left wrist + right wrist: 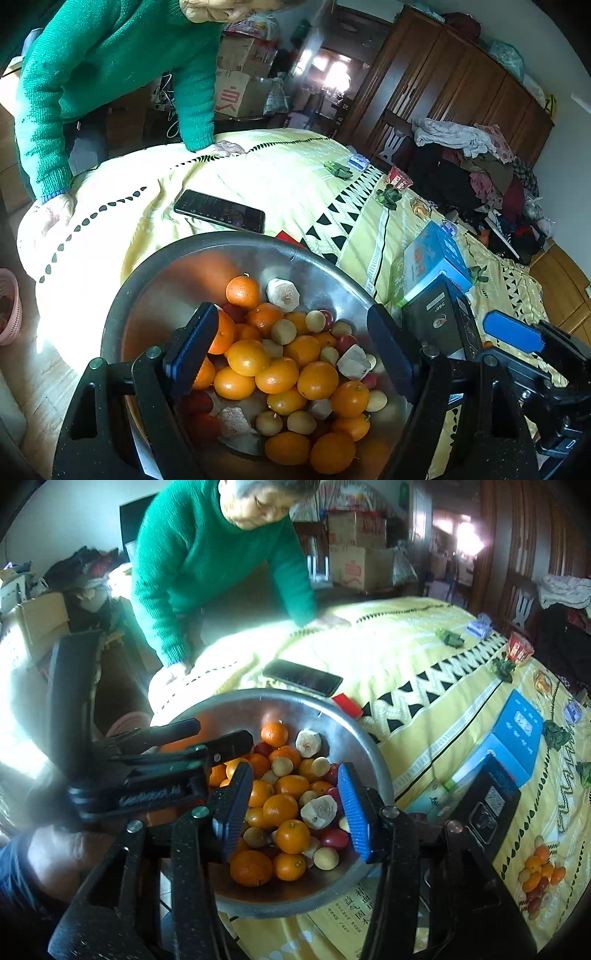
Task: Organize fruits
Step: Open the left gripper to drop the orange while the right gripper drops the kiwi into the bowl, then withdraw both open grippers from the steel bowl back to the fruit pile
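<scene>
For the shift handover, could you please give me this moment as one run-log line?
left gripper: open, empty | right gripper: open, empty | both over metal bowl of mixed fruit | phone behind bowl

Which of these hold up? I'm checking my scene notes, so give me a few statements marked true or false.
1. The metal bowl holds oranges and other small fruit. True.
2. A phone lies on the cloth beyond the bowl. True.
3. The right gripper clamps an orange. False: its jaws stand apart over the fruit, gripping nothing.
4. The bowl is empty. False: it is piled with fruit.
5. A small heap of fruit lies on the cloth outside the bowl. True.
</scene>
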